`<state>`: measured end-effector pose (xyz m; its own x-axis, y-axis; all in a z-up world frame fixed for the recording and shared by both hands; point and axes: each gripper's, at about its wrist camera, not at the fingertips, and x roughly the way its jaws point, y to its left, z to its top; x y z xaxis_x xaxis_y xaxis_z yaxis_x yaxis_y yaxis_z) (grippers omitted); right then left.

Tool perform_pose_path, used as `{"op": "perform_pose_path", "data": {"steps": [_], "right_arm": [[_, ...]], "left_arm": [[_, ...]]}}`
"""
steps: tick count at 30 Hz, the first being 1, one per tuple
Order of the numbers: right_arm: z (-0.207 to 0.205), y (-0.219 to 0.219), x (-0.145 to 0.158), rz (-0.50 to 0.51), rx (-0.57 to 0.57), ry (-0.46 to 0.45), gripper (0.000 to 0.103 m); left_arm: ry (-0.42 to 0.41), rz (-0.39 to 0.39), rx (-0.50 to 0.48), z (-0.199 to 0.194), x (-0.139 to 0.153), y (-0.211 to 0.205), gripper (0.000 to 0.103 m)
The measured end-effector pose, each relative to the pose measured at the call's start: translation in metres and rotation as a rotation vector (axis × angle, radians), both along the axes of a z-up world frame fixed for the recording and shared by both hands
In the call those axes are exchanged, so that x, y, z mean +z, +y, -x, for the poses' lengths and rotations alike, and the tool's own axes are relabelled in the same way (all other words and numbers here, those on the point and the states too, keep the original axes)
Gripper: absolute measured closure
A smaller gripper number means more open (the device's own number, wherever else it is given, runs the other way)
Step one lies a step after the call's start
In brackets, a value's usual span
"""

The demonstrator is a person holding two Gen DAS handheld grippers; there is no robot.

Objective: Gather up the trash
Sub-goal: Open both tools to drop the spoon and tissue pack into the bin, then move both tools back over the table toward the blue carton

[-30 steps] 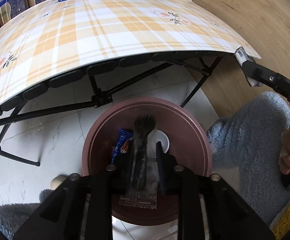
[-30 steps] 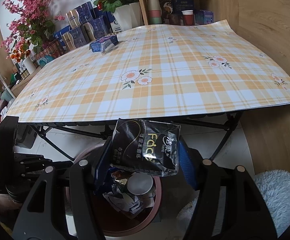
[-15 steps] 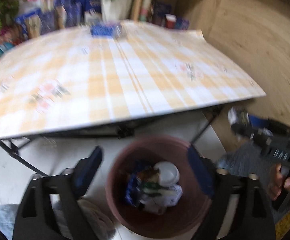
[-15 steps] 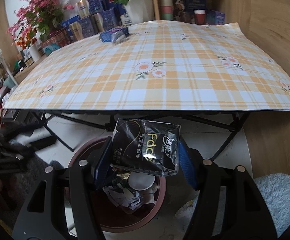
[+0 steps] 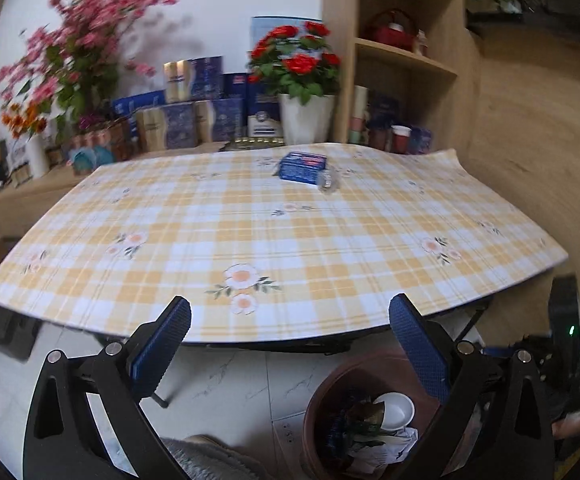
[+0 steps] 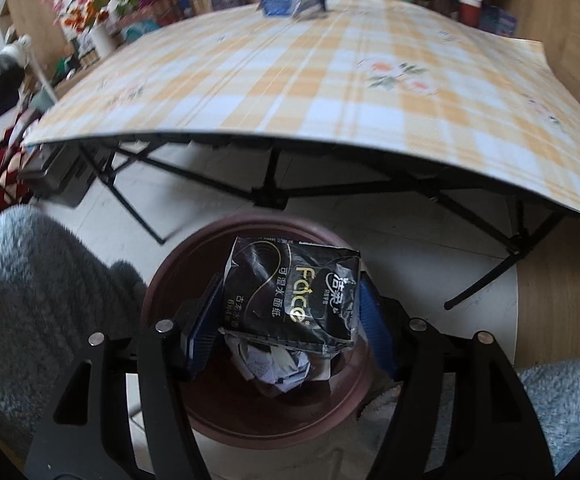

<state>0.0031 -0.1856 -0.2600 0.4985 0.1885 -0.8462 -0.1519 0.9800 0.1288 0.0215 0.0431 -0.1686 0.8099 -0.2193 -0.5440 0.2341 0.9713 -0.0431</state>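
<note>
My right gripper [image 6: 292, 312] is shut on a black tissue pack [image 6: 294, 292] and holds it right over the brown trash bin [image 6: 161, 280], which holds crumpled paper [image 6: 277, 364]. My left gripper [image 5: 290, 344] is open and empty, raised at the front edge of the plaid table [image 5: 273, 232]. The bin [image 5: 318, 400] also shows in the left wrist view at lower right, with a white cup [image 5: 396, 408] and wrappers inside. A blue pack [image 5: 302, 166] and a crumpled clear wrapper [image 5: 328, 179] lie at the table's far side.
Flower pots [image 5: 306, 120], blue boxes [image 5: 197, 116] and a wooden shelf [image 5: 406, 60] stand behind the table. Black folding table legs [image 6: 273, 184] cross above the bin. Grey-blue fluffy rugs [image 6: 33, 280] lie on the floor beside the bin.
My left gripper let a black wrapped utensil fall into the bin, opened, and rose to table height. My right gripper carried the tissue pack down over the bin.
</note>
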Motion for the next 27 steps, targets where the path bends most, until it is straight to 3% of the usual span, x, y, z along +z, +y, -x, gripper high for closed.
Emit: {"op": "perform_pose_path", "data": {"steps": [5,10,13,18,27], "right_arm": [[-0.003,0.009,-0.014,0.008,0.038,0.069,0.036],[-0.006,0.016,-0.026,0.014,0.074,0.131,0.033],[-0.007,0.020,-0.031,0.047,0.083,0.154,0.015],[-0.008,0.020,-0.032,0.071,0.074,0.154,0.007],[-0.009,0.005,-0.016,0.048,0.005,0.089,0.006]], "left_arm": [[0.033,0.078,0.073,0.001,-0.005,0.022,0.006],[0.080,0.090,0.094,-0.006,-0.013,0.024,0.006],[0.087,0.078,0.081,-0.007,-0.016,0.020,0.006],[0.104,0.043,0.068,-0.009,-0.020,0.011,0.006],[0.117,0.051,0.057,-0.011,-0.022,0.010,0.006]]}}
